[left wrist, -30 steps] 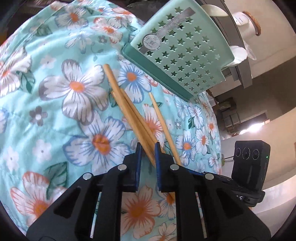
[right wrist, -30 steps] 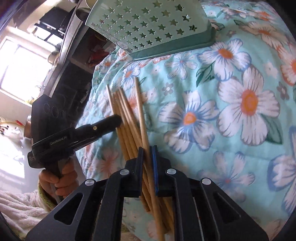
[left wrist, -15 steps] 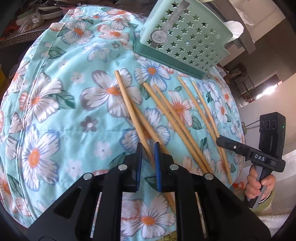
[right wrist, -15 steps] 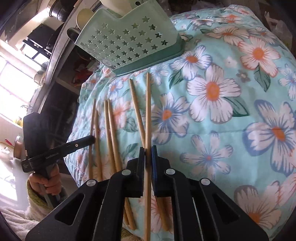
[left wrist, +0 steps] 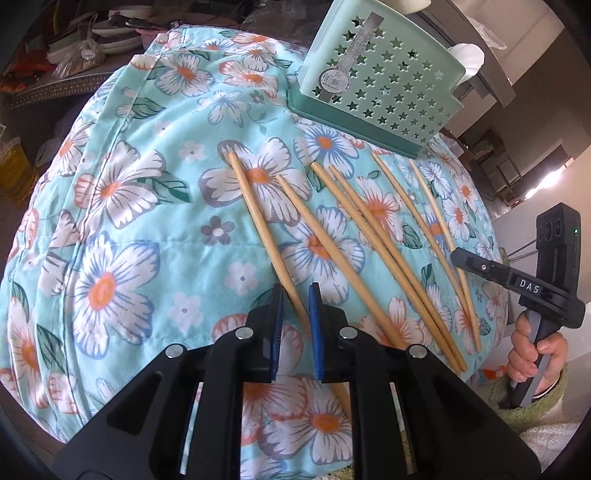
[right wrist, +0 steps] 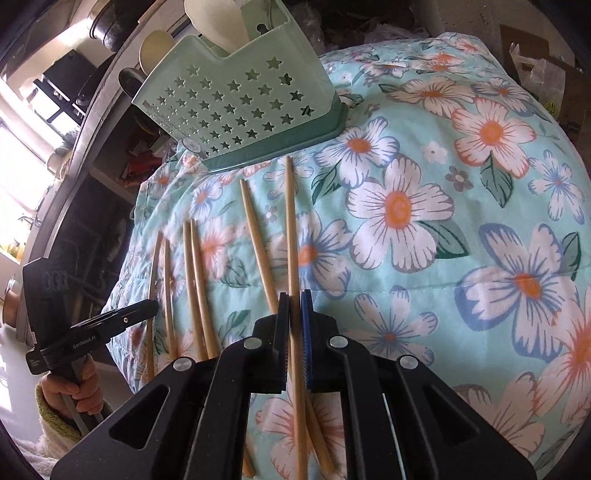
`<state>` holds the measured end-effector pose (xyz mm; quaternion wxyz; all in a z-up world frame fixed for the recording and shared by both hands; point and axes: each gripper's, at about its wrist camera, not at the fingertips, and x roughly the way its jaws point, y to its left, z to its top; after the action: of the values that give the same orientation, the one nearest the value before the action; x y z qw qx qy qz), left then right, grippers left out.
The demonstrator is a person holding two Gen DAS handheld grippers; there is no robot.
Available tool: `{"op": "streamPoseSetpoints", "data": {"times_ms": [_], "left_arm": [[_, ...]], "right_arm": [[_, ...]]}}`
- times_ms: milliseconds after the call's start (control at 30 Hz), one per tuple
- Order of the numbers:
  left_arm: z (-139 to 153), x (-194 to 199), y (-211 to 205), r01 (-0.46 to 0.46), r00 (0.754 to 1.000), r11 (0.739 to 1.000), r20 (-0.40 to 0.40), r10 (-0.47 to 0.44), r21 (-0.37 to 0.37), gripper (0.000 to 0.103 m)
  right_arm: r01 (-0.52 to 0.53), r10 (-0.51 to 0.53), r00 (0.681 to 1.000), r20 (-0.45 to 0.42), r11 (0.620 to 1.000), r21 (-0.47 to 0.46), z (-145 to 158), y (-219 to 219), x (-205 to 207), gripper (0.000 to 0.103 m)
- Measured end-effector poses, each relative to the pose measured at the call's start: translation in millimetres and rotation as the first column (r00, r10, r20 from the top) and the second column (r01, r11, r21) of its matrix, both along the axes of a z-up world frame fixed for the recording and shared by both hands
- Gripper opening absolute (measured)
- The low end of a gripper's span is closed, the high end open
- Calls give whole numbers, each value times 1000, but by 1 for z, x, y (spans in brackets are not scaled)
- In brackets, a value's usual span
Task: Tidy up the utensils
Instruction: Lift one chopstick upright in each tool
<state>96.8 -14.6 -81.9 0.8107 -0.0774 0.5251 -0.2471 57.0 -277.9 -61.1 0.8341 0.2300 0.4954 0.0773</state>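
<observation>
Several wooden chopsticks [left wrist: 369, 229] lie fanned out on a floral cloth [left wrist: 129, 258], in front of a tilted mint-green basket [left wrist: 380, 74] with star-shaped holes. My left gripper [left wrist: 295, 306] is shut on the leftmost chopstick [left wrist: 255, 218], which crosses slantwise between the blue pads. My right gripper [right wrist: 294, 310] is shut on the rightmost chopstick [right wrist: 290, 229], which runs straight through its narrow gap towards the basket [right wrist: 236, 107]. Each gripper shows in the other's view: the right gripper [left wrist: 456, 254] at the right, the left gripper [right wrist: 149, 304] at the left.
White spoons [right wrist: 218, 22] stand in the basket. The cloth covers a rounded cushion that drops away on every side. A hand [left wrist: 532, 350] holds the right gripper's handle; another hand [right wrist: 70, 391] holds the left one. Dark shelving [right wrist: 92, 184] stands behind.
The chopsticks were bunched together a second ago and now lie spread in separate pairs. The two grippers have drawn apart, each keeping its chopstick, and both views have pulled back from the basket.
</observation>
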Motion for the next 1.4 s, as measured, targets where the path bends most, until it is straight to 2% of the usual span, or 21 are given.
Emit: {"op": "streamPoseSetpoints", "data": {"times_ms": [100,233,300,400,500,700,800,867,933,1167,1400], "left_arm": [[1,-6,8,20,1000,999,6,-20,26,12],[4,-4,24,2,1000,1000,-4,-2,-16,13],[6,2,29,-21,1000,999,-9,20,-32,17],[6,15,33,-51,998,997,-37,49,-65,18],[2,32,34,-90,993,993,-79,83,-78,18],[0,61,28,-121,989,992,-95,117,-42,18],[-4,72,25,-138,986,990,-95,134,-37,17],[-5,77,24,-153,985,988,-92,149,-35,11],[-5,79,23,-155,985,987,-88,152,-30,8],[21,69,28,-167,986,983,-14,166,-79,5],[81,43,37,-126,981,981,127,146,-150,5]], "right_arm": [[-10,10,1000,-21,1000,-21,2,-11,-8,6],[-49,46,998,-45,997,-64,2,-17,-11,7],[-49,46,998,-44,996,-71,3,-18,-6,8],[-49,47,998,-32,997,-62,2,-18,8,13],[-63,61,998,-32,995,-77,-2,-13,26,14],[-77,75,997,-22,991,-108,-10,-6,54,14],[-63,63,998,-10,993,-102,-10,-8,63,13],[-51,51,999,-6,993,-103,-11,-8,67,6],[-43,44,999,4,995,-93,-9,-9,67,6],[-25,32,996,84,996,-85,21,-18,49,6],[17,1,968,250,997,-70,80,-33,19,6]]}}
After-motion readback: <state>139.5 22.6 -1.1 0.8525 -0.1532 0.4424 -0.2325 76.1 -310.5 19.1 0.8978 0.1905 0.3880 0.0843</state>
